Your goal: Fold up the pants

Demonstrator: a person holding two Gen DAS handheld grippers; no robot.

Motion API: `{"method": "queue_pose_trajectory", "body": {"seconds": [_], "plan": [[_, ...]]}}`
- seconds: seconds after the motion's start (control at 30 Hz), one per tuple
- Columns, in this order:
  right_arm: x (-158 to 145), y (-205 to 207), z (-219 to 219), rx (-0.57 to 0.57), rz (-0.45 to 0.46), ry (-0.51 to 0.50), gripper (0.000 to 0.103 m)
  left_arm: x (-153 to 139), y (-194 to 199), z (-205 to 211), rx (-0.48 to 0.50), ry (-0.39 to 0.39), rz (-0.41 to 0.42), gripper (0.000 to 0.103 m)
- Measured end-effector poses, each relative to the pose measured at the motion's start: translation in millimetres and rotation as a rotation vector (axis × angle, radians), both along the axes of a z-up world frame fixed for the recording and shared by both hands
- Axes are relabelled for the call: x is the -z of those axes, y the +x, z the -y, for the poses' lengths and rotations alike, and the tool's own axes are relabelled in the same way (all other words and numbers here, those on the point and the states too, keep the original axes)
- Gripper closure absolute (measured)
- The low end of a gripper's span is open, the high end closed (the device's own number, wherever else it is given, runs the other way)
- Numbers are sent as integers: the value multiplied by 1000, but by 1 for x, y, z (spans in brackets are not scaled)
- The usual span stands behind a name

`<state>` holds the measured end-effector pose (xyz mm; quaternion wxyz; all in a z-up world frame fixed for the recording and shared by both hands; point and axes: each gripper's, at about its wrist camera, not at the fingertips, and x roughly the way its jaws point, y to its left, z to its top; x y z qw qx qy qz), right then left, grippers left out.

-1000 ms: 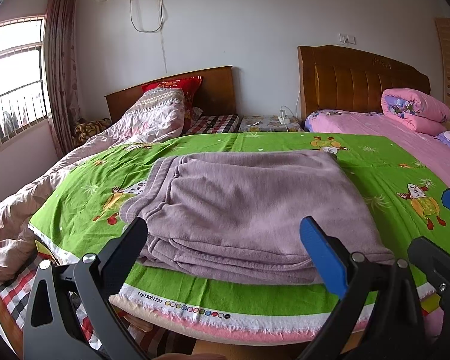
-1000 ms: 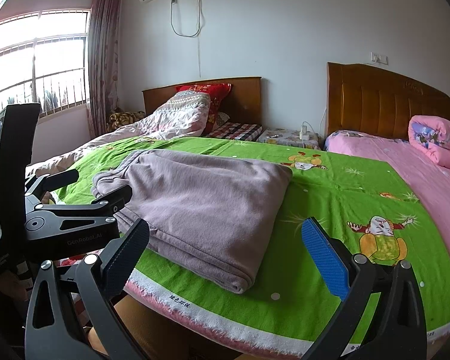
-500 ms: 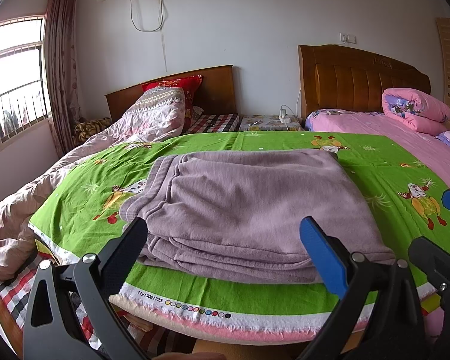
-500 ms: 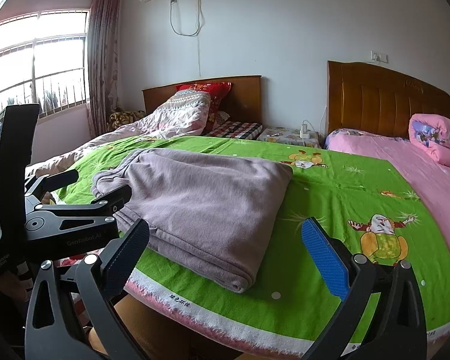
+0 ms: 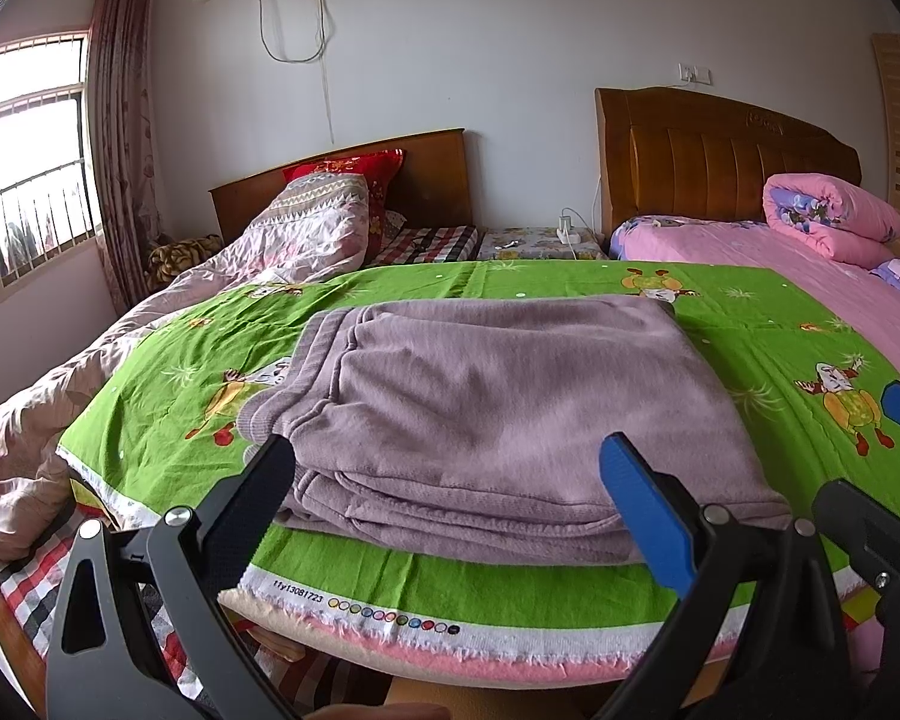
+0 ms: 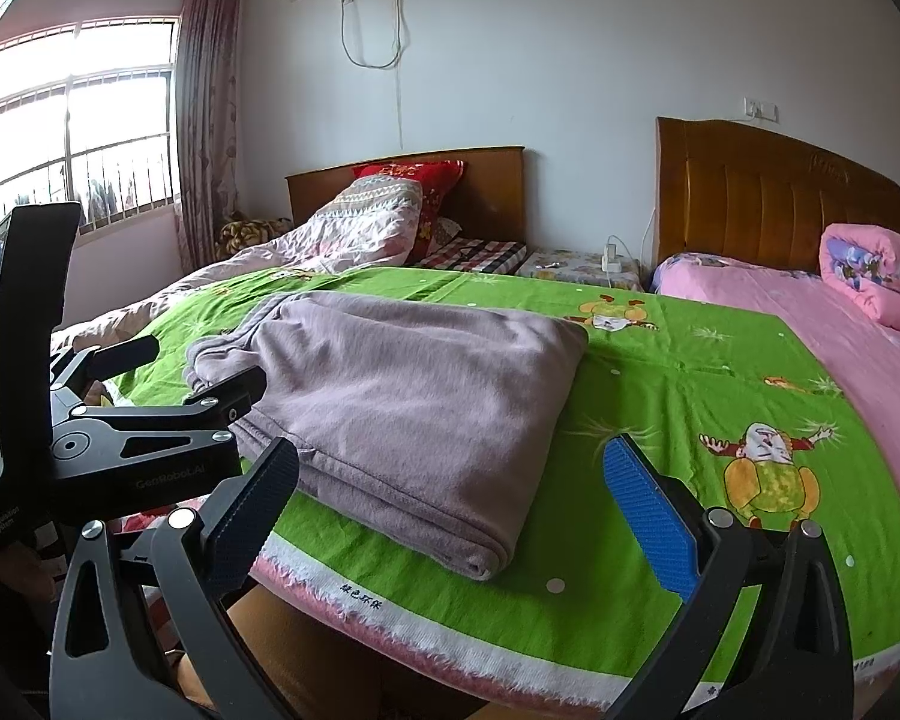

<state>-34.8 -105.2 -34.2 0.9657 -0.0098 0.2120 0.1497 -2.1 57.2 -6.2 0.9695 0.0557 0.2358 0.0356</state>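
Mauve pants [image 5: 498,408] lie folded in flat stack on green cartoon sheet [image 5: 750,324] near front edge of bed. Left claw [image 5: 450,498] spread wide, low before stack's near edge, gripping nothing. Right claw [image 6: 450,498] spread too, empty, beside stack's right corner, above sheet's pink fringe [image 6: 450,636].

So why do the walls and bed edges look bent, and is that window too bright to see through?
Left wrist view: fisheye bending curves the green sheet's edge and darkens the corners; the window is blown out white. Right wrist view: same curving, the window glares, though its bars show; the purple pants stay sharp, lit softly without hard shadows.
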Motion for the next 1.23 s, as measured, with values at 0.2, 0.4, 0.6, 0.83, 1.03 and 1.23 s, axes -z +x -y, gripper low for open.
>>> {"method": "queue_pose_trajectory", "body": {"seconds": [0.2,0.4,0.6,0.83,1.03,1.23], "plan": [[0,0,0,0,-2,1,4,0,0,0,-1,1,0,1],[0,-1,-1,0,-3,1,4,3,-3,-1,-7,4,2,1],[2,0,0,-6,-8,1,4,3,-2,-1,-6,4,2,1],[2,2,0,-11,-12,0,4,3,-2,-2,-6,2,5,1],[2,2,1,-11,-13,1,4,3,0,-4,3,-11,-9,1],[3,1,1,-11,-14,2,4,5,2,-3,18,-7,-24,1]]}}
